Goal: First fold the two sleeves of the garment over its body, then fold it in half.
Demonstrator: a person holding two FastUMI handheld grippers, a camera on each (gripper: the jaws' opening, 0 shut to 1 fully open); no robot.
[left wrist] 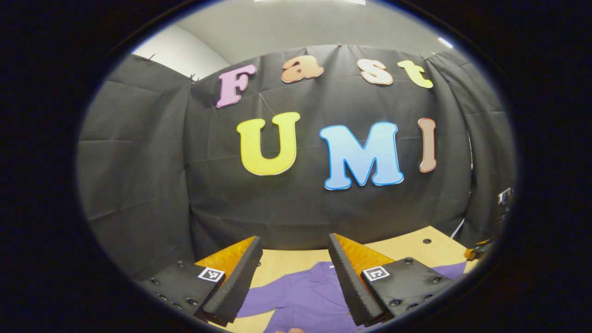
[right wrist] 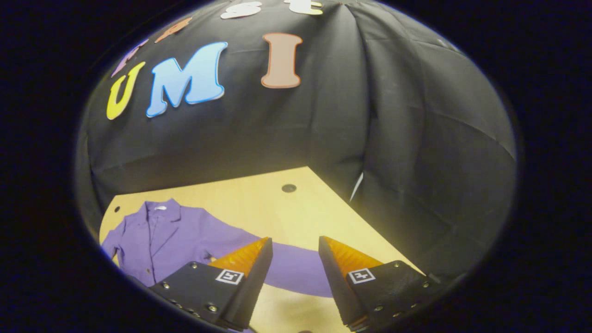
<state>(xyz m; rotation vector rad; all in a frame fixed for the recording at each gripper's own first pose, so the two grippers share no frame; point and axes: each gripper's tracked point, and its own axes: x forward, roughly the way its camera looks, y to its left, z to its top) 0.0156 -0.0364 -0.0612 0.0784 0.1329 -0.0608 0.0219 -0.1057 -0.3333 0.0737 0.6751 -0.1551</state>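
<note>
A purple collared shirt point(right wrist: 159, 233) lies flat on the wooden table point(right wrist: 277, 208), collar toward the booth wall. One long sleeve point(right wrist: 291, 270) stretches out to the right and passes between the fingers of my right gripper point(right wrist: 295, 245), which hangs open above it. In the left gripper view the shirt point(left wrist: 300, 300) lies below, its collar between the fingers of my left gripper point(left wrist: 294, 243), which is open and held above the cloth. Its other sleeve point(left wrist: 263, 296) runs out to the left.
Black cloth walls close off the table at the back and on both sides. A round hole point(right wrist: 288, 188) sits in the tabletop near the far right corner. Bare wood lies behind the collar and right of the sleeve.
</note>
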